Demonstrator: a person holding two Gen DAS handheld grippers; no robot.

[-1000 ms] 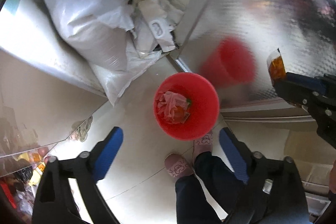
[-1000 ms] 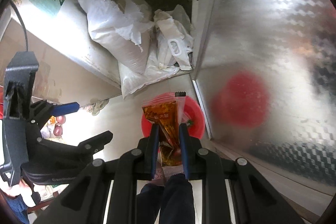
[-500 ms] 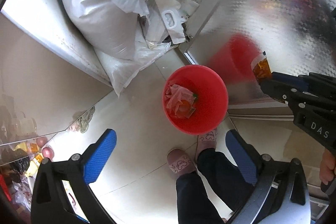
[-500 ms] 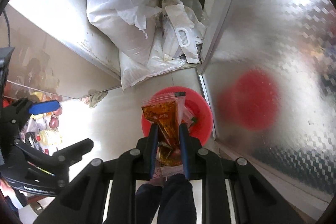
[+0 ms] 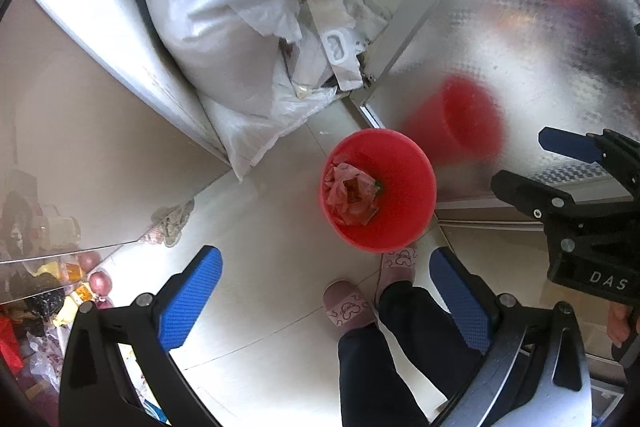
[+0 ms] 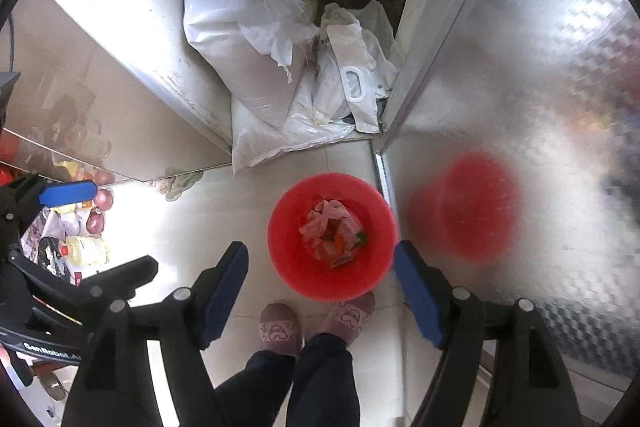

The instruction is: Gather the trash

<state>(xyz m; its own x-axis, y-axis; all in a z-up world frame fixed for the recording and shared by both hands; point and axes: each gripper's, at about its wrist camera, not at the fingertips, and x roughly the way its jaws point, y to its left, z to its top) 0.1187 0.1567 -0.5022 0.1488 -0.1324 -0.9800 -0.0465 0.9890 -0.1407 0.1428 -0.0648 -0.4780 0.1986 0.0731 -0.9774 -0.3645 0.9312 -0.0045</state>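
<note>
A red bin (image 5: 378,191) stands on the pale tiled floor beside a metal cabinet; it also shows in the right wrist view (image 6: 332,237). Crumpled pinkish wrappers (image 5: 352,193) and an orange sauce packet (image 6: 334,241) lie inside it. My right gripper (image 6: 320,289) is open and empty, held above the bin's near rim. It shows from the side in the left wrist view (image 5: 532,163). My left gripper (image 5: 324,299) is open and empty, above the floor and the person's feet. It shows at the left edge of the right wrist view (image 6: 100,231).
White sacks and plastic bags (image 6: 256,59) are piled in the corner behind the bin. An embossed metal cabinet door (image 6: 540,87) rises at the right and reflects the bin. The person's pink slippers (image 6: 280,327) stand just before the bin. Packets and onions (image 6: 86,235) lie at the left.
My right gripper has opened and the orange sauce packet has dropped into the red bin. The left gripper stays open and has shifted slightly.
</note>
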